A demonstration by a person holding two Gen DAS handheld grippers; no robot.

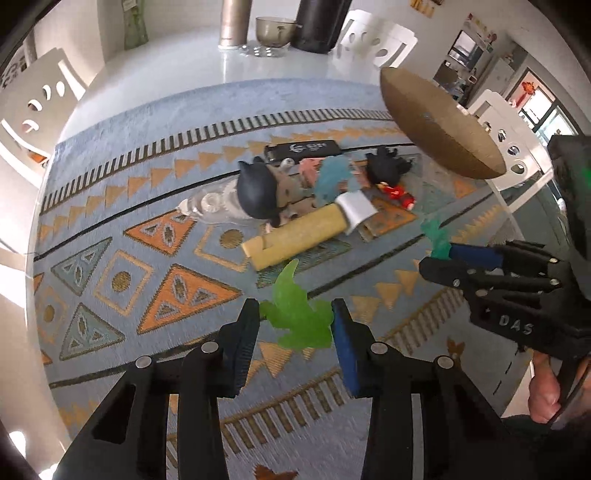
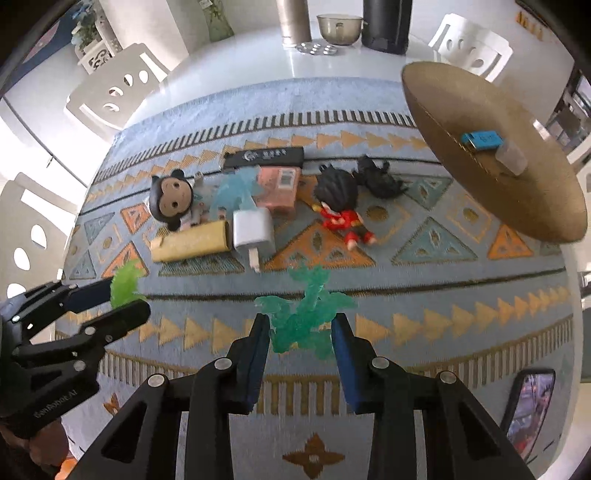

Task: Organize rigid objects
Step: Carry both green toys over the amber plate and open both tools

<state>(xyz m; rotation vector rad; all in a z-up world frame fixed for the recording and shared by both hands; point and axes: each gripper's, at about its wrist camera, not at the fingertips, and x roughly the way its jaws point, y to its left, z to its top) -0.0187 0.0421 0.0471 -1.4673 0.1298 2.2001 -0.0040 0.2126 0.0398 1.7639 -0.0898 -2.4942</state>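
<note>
My left gripper [image 1: 295, 325] is shut on a light green translucent figure [image 1: 295, 314] and holds it above the patterned mat [image 1: 147, 147]. My right gripper [image 2: 300, 328] is shut on a teal translucent figure [image 2: 303, 314], also seen in the left wrist view [image 1: 437, 240]. The left gripper with the green figure [image 2: 125, 282] shows in the right wrist view. A brown round tray [image 2: 491, 155] at the right holds a blue USB stick [image 2: 482, 139]. On the mat lie a big-headed doll [image 2: 173, 199], a yellow bar [image 2: 192, 242], a white charger [image 2: 253, 230] and a red-clothed doll [image 2: 341, 206].
A black bar [image 2: 264, 157], a pink box [image 2: 279, 186], a pale blue figure [image 2: 236, 190] and a black figure [image 2: 380, 177] lie further back. A phone [image 2: 528, 406] lies at the right. A metal flask [image 2: 293, 22], glass bowl [image 2: 340, 27] and black container [image 2: 386, 26] stand behind. White chairs surround the table.
</note>
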